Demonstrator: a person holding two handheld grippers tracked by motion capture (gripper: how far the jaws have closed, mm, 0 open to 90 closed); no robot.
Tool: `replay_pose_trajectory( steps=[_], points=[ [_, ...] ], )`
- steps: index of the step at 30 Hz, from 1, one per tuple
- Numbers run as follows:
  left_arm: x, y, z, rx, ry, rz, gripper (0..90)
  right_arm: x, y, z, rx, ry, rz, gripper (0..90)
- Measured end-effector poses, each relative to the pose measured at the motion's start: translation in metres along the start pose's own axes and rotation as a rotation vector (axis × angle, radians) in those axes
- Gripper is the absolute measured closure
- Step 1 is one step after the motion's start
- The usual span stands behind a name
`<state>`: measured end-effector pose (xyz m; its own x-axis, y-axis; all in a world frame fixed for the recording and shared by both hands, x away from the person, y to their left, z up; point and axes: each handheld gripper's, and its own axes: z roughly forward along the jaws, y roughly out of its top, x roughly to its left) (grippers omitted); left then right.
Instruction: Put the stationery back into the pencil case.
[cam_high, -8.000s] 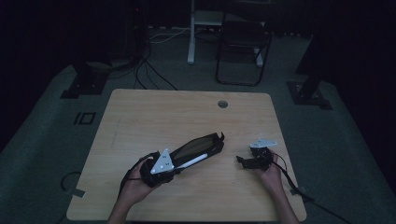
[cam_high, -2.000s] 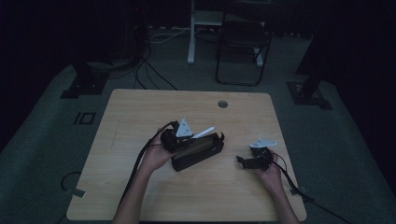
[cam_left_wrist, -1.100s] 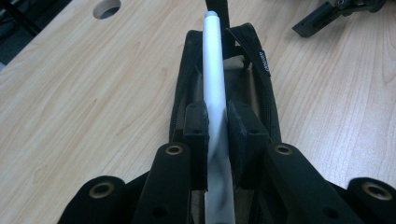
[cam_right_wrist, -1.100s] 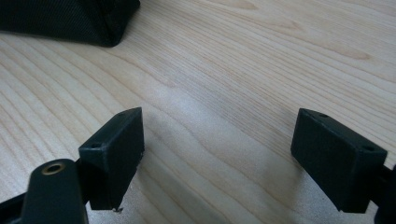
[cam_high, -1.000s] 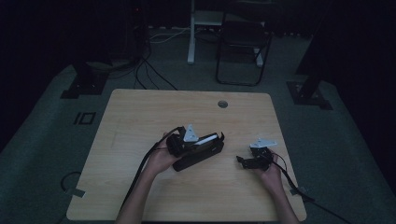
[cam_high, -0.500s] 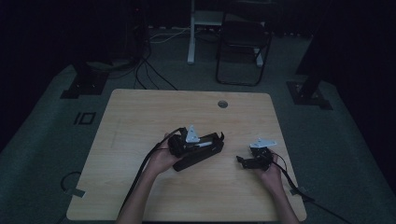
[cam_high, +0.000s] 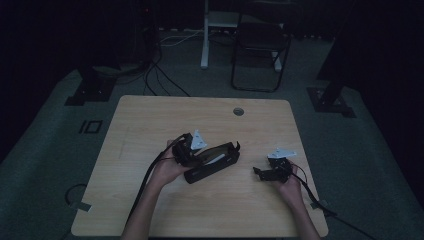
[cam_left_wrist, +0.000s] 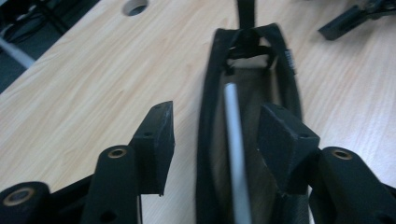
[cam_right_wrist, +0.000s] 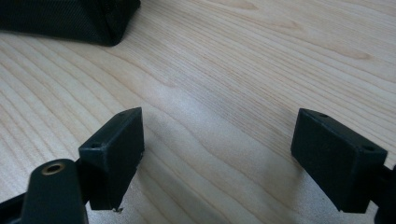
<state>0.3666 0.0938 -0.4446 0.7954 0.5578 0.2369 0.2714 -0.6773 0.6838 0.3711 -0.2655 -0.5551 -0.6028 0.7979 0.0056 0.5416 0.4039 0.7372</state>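
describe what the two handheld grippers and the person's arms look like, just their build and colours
Both grippers are black. The left gripper has two blocky flat-faced jaws on arms with brass-ringed holes; the right gripper has the same square black pads. In the high view each carries a pale grey three-cornered plate on top and trails a black cable. The forearms are bare, no sleeves in view.

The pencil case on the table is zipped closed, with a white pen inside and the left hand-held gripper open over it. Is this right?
Not quite: the pencil case is open, not zipped closed. The left gripper view shows its sides spread apart, the white pen lying inside, and the left hand-held gripper open over it, on the table.
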Motion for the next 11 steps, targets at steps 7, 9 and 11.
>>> replay_pose_trajectory(
  steps=[7, 9, 11],
  points=[
    [0.014, -0.021, -0.017, -0.042, 0.013, -0.046, 40.7, 0.0, 0.0, 0.0, 0.0, 0.0, 0.0, 17.4],
    [0.019, -0.029, -0.019, -0.028, 0.028, -0.052, 38.9, 0.0, 0.0, 0.0, 0.0, 0.0, 0.0, 17.4],
    [0.025, -0.037, -0.021, -0.003, 0.051, -0.063, 37.3, 0.0, 0.0, 0.0, 0.001, 0.0, -0.002, 17.4]
  ],
)
